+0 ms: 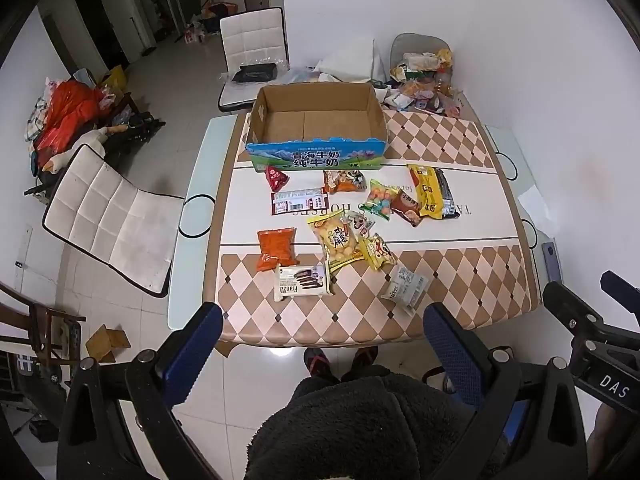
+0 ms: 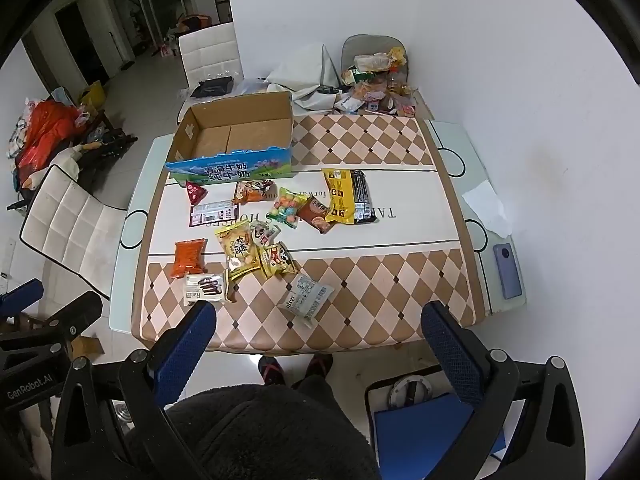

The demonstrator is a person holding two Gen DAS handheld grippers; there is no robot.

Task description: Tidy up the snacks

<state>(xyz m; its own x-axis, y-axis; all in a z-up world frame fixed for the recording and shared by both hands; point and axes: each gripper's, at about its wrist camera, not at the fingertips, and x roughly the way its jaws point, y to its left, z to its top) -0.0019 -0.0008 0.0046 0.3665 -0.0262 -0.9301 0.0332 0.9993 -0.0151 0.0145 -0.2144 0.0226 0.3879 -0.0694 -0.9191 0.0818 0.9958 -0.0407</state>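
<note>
Left wrist view: the left gripper [image 1: 320, 344] and the right gripper [image 2: 318, 338] hover high before the table [image 1: 460, 312], jaws wide apart and empty, presumably surveying. Snack packets [image 1: 340, 240] lie scattered mid-table, pointing every way. Beyond, the empty cardboard box [image 1: 316, 120] sits crosswise, awaiting them.

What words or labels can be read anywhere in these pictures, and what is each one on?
"青海牛奶 纯牛奶": blue front of the cardboard box.
"Franzzi": white biscuit packet, near table edge.
"DAS": black frame of the right tool, seen from the left camera.
"GenRobot.AI": black frame of the left tool, seen from the right camera.
Tablecloth lettering: upside down, partly covered, not readable.
Other snack packets: print too small.
</note>
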